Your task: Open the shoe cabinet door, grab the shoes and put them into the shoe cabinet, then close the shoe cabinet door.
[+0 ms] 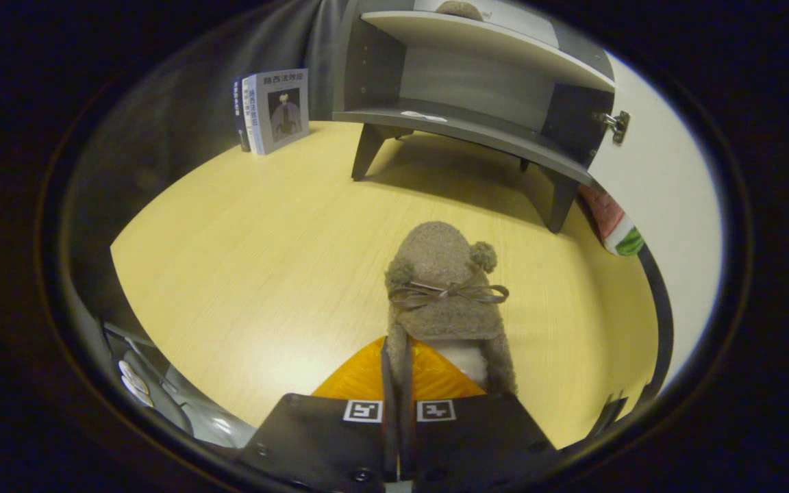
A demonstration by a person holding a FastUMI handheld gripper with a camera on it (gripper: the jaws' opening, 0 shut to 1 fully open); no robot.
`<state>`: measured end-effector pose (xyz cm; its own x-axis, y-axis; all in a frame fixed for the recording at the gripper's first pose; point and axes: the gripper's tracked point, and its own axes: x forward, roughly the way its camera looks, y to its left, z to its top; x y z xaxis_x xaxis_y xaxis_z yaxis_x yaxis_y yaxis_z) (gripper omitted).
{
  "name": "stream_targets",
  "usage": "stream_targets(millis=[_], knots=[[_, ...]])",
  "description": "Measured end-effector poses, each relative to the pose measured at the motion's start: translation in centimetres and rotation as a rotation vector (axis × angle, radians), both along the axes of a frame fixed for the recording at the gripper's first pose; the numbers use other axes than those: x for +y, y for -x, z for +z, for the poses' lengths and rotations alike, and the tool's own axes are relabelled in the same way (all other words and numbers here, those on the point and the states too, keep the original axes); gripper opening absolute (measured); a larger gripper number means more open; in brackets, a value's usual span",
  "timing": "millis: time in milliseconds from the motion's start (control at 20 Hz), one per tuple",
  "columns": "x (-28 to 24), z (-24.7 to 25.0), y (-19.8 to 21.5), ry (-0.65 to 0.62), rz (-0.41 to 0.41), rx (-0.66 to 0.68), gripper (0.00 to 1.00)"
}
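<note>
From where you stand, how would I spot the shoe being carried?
Start at the grey shoe cabinet on the wooden table, door open. In front of it, the fingers pinch the rim of a fuzzy brown slipper. It alone has a ribbon bow and pompoms.

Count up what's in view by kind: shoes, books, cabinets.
Shoes: 2, a furry slipper pinched by its side wall in the gripper, another on the upper shelf
Books: 2
Shoe cabinet: 1, door open
Total: 5
</note>
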<state>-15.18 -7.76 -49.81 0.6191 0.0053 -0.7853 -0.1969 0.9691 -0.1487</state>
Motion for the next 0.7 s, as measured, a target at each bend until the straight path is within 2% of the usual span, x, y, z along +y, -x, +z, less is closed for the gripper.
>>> stream_targets(millis=[700], knots=[[1.0, 4.5, 0.2, -0.101, -0.147, -0.056, 0.03]])
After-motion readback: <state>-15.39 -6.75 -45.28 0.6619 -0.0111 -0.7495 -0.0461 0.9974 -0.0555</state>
